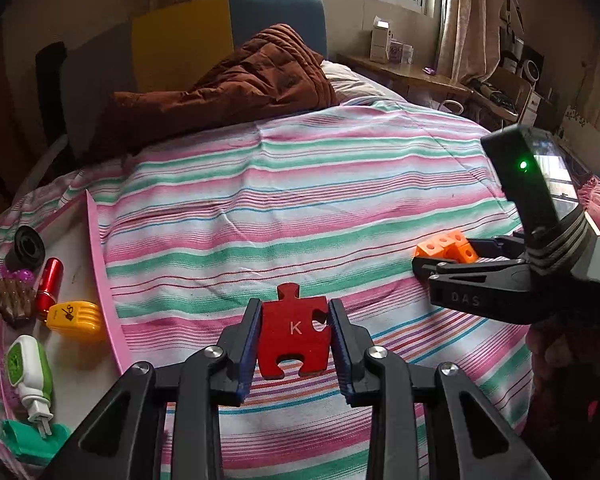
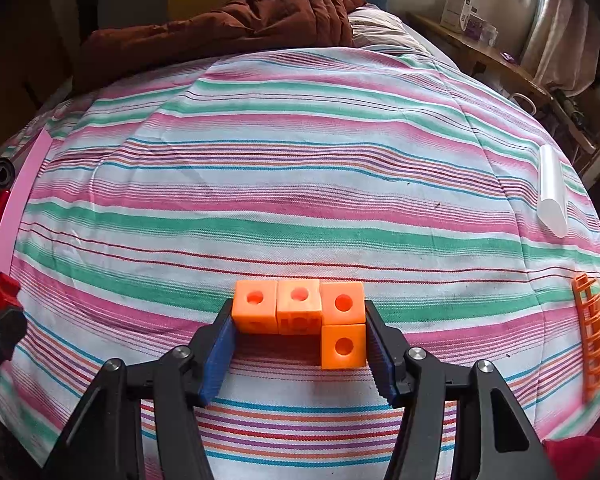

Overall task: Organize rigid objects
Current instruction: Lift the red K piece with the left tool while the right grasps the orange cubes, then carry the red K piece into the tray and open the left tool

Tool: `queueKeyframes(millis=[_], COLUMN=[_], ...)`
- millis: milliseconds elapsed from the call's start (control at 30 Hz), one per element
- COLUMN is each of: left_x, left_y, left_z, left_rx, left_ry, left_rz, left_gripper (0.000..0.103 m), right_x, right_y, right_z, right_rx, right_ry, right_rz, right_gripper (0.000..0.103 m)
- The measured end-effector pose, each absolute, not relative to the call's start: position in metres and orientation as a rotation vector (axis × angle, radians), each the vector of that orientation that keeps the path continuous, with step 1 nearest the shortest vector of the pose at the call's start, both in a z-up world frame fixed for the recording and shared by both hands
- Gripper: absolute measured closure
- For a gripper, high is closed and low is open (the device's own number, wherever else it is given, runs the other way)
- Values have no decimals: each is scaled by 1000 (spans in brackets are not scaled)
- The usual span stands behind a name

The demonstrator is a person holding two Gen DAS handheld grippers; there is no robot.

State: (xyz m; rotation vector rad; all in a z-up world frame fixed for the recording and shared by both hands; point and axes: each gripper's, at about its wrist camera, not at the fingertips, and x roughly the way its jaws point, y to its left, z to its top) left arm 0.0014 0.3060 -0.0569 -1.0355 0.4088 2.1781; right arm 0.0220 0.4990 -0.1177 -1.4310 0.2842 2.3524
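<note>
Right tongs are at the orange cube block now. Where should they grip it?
Across the straight row of three cubes, end to end, coming from the near side: that is how the right tongs sit on the orange block. Its flat, parallel end faces suit the pads. The fourth cube hangs off the right end, so the right finger bears on two stacked faces.

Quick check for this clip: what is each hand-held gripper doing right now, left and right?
Left hand-held gripper: closed on the red K puzzle piece.
Right hand-held gripper: closed on the orange linked cubes.
</note>
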Motion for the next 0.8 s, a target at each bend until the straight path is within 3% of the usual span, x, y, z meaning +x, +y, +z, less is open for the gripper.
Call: queueKeyframes(millis=[333, 800], left_x=[2, -13], left_y=[268, 214], left_z=[-21, -15], left_rx=[-991, -1019], left_ry=[339, 285], left_rz=[2252, 2378], left_gripper=[71, 71], right_x=[23, 23], right_y=[499, 494], right_z=[-118, -119], right_rx=[-1421, -1394], right_ry=[275, 231], right_rz=[2360, 2369], right_gripper=[43, 44])
